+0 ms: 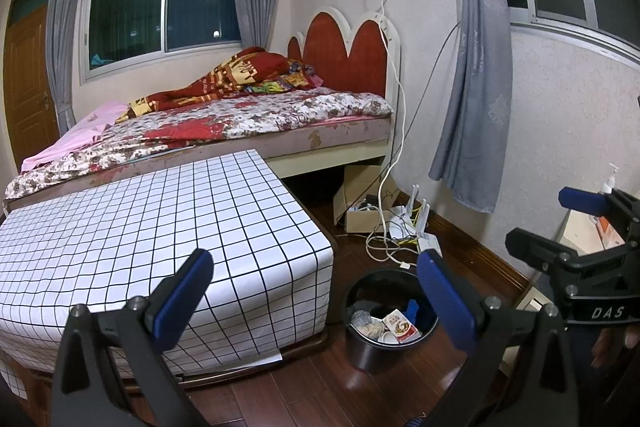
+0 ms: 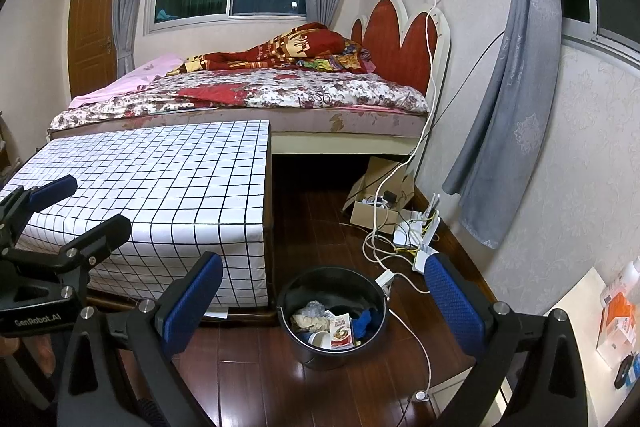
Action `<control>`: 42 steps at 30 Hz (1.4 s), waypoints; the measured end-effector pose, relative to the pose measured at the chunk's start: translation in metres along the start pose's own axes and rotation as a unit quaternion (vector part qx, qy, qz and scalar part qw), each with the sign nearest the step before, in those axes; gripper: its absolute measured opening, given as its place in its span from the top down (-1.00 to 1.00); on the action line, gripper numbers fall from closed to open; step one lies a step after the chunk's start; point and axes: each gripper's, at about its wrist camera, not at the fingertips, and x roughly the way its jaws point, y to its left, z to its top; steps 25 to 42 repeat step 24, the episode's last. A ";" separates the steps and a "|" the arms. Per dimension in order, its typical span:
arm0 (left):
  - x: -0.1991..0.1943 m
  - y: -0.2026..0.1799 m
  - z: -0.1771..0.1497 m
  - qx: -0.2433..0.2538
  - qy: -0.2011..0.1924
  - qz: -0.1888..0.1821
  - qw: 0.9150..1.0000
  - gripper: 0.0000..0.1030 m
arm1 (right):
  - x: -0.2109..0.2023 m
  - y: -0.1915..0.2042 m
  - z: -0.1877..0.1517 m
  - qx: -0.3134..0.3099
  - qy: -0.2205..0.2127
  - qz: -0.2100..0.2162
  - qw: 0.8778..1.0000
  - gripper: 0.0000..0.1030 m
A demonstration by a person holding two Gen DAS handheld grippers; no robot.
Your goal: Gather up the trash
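A black round trash bin (image 1: 370,351) stands on the wooden floor beside the checkered table; it also shows in the right wrist view (image 2: 332,355). Inside lie a red-and-white carton (image 1: 401,325) (image 2: 341,331), crumpled paper (image 2: 306,321), a blue item (image 2: 366,321) and a white cup (image 2: 320,339). My left gripper (image 1: 316,297) is open and empty, above and left of the bin. My right gripper (image 2: 326,301) is open and empty, above the bin. Each gripper appears in the other's view: the right (image 1: 560,223), the left (image 2: 88,207).
A low table with a white checkered cloth (image 1: 160,227) (image 2: 172,183) stands in front of a bed (image 1: 240,115). Cables, a router and a cardboard box (image 2: 376,211) lie on the floor by the wall. A white cabinet (image 2: 580,307) with boxes stands at the right.
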 end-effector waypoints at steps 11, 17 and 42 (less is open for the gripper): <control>0.000 -0.001 -0.001 0.003 0.002 0.000 1.000 -0.98 | 0.000 0.003 -0.002 -0.001 0.001 -0.001 1.000 -0.98; -0.003 0.002 -0.002 0.002 -0.011 -0.014 1.000 -0.98 | -0.001 0.006 -0.004 -0.001 0.002 -0.001 1.000 -0.98; -0.001 0.003 -0.001 0.000 -0.009 -0.018 1.000 -0.98 | -0.001 0.007 -0.005 0.000 0.002 -0.001 1.000 -0.98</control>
